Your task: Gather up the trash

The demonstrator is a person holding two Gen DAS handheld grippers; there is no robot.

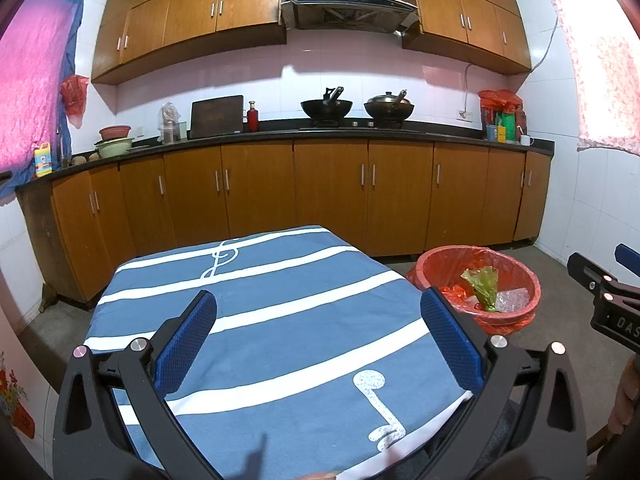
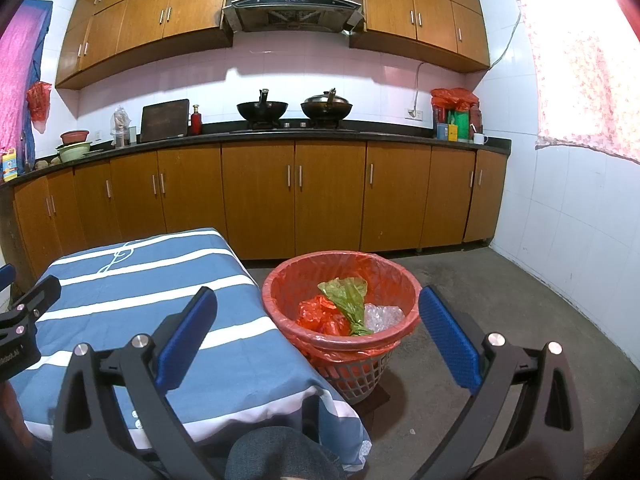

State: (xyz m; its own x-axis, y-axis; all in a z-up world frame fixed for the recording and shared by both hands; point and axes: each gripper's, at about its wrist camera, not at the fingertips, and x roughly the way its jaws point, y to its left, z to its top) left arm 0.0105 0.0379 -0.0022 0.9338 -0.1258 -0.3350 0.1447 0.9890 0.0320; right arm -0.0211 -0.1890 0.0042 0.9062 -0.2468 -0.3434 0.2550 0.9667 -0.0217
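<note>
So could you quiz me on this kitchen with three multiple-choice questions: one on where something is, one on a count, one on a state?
1. Where is the bin?
A. On the counter
B. On the floor beside the table
C. Under the window

2. How many woks sit on the stove?
A. One
B. Two
C. Four

3. How are the two grippers?
A. Both open and empty
B. Both shut
C. One holding a bag

Answers:
1 B, it stands on the floor at the table's edge.
2 B, a bare wok and a lidded wok.
3 A, the left gripper and the right gripper hold nothing.
</note>
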